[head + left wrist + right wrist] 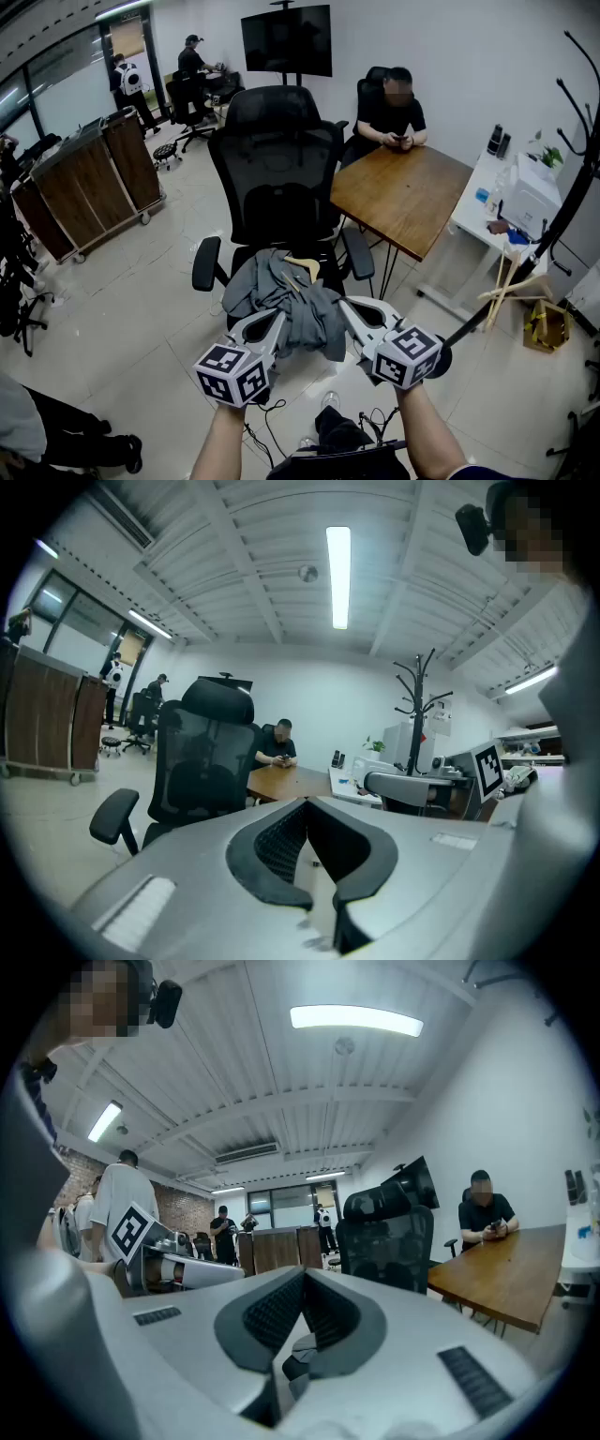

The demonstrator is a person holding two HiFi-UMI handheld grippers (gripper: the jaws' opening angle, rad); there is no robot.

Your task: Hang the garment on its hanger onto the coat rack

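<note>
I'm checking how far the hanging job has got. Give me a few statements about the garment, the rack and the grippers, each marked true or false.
1. The grey garment lies in a heap on the seat of the office chair. True.
2. The garment hangs on the coat rack. False: it is on the chair, and the rack stands off to the right.
3. The left gripper and the right gripper both have their jaws together with nothing between them. True.
4. Nobody sits at the wooden table. False: a person sits at its far side.
</note>
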